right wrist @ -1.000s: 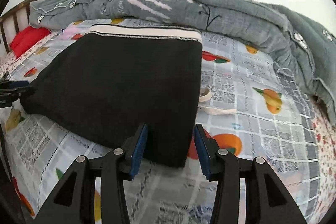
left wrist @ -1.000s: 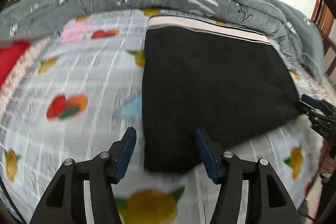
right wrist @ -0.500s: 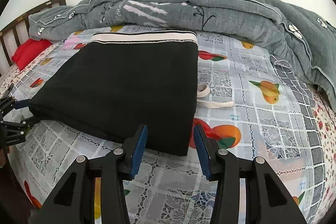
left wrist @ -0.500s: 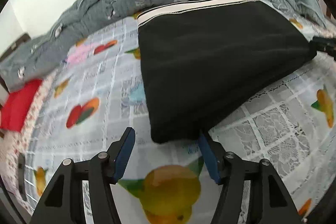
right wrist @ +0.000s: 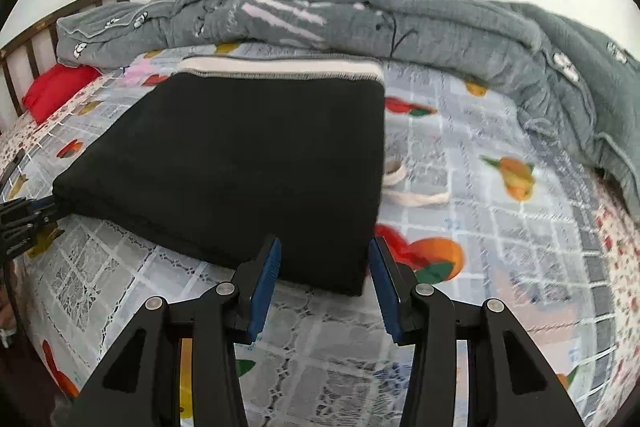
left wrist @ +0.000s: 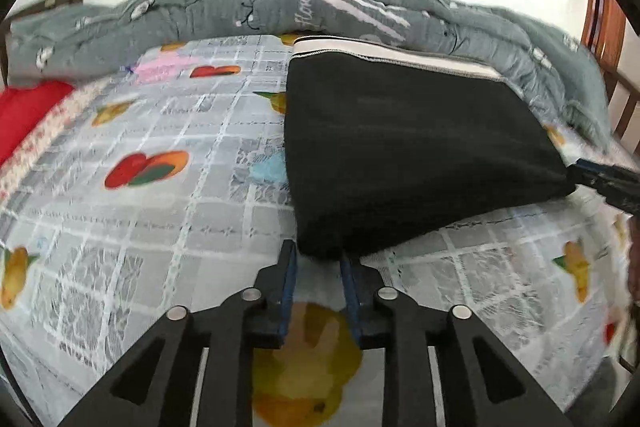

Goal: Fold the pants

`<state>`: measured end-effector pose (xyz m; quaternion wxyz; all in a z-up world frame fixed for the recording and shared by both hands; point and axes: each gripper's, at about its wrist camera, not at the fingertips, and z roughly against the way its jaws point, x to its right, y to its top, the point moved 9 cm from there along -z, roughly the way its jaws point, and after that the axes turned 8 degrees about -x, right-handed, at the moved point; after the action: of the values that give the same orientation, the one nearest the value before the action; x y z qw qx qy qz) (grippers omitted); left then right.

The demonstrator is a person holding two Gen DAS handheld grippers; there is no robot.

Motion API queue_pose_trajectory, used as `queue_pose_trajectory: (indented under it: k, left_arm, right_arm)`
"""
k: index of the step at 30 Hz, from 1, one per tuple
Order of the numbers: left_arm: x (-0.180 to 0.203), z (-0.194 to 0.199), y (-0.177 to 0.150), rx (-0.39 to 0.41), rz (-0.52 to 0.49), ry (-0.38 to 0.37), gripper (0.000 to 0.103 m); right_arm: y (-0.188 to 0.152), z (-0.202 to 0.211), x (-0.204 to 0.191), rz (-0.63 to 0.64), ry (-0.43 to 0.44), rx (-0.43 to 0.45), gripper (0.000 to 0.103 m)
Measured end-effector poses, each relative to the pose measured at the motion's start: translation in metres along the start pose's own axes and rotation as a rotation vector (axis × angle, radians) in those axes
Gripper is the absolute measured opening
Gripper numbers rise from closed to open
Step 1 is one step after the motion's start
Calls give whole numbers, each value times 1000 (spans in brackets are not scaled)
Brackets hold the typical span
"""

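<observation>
Black pants (left wrist: 408,155) with a white waistband at the far end lie folded flat on the fruit-print bedsheet; they also show in the right wrist view (right wrist: 248,163). My left gripper (left wrist: 318,259) is narrowed on the near left corner of the pants. My right gripper (right wrist: 324,259) is open, its blue pads either side of the near right corner. Each gripper shows at the other view's edge: the right gripper (left wrist: 604,183) and the left gripper (right wrist: 24,219). A white drawstring (right wrist: 412,195) lies right of the pants.
A crumpled grey quilt (right wrist: 360,15) runs along the far side of the bed and down the right. A red pillow (right wrist: 56,91) lies by the wooden headboard (right wrist: 24,55) at left. The bedsheet (left wrist: 160,187) spreads left of the pants.
My left gripper has closed from wide open onto the near left corner of the pants. My right gripper has moved forward so its pads straddle the near right corner.
</observation>
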<state>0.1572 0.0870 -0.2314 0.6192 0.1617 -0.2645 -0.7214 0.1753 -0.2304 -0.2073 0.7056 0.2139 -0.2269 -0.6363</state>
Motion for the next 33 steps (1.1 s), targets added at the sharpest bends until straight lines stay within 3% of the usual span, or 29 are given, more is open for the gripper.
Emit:
queue_pose_trajectory:
  k: [4,8,10,12,14,15,17,21,24,26,28,30,33]
  left_arm:
    - [-10,18,1,72,22,10,35]
    - [0,20,30,90,18,-13,36]
    - [13,19,44,105,-6,-14,41]
    - [23,8,52,82,-20,-4,46]
    - [33,-13,47,2,-38,-25,49]
    - [36,-23,42,-38,-57,3,50]
    - [41,-20,43,-2,-84,21,51]
    - [37,-6,60,57,11,-82,52]
    - [39,-8,74,80,9,-39,52]
    - [43,-18,76,64,-4,-22,53]
    - [46,-39,68,-6,-22,18,57]
    - [47,-41,65,13,-40,45,59]
    - [48,-35,61,1,-18,33,62]
  right_arm:
    - [13,10,8,-27,9,44,45]
    - [23,2,6,-55,41,44,45]
    - [22,-11,2,-51,43,23,45]
    - [11,-31,1,-40,0,-26,45]
    - [1,-40,0,-31,-11,-46,45]
    - [-2,-37,0,-25,-7,-36,45]
    - [-2,-30,2,-15,11,-34,45]
    - [12,-16,16,-56,20,11,46]
    - [26,-17,22,-89,22,34,46]
    - [29,-27,20,-96,27,18,46]
    - [25,-43,16,-88,22,-23,45]
    - [22,-45,15,-102,24,-13,45]
    - [18,-42,18,-136,60,-33,46]
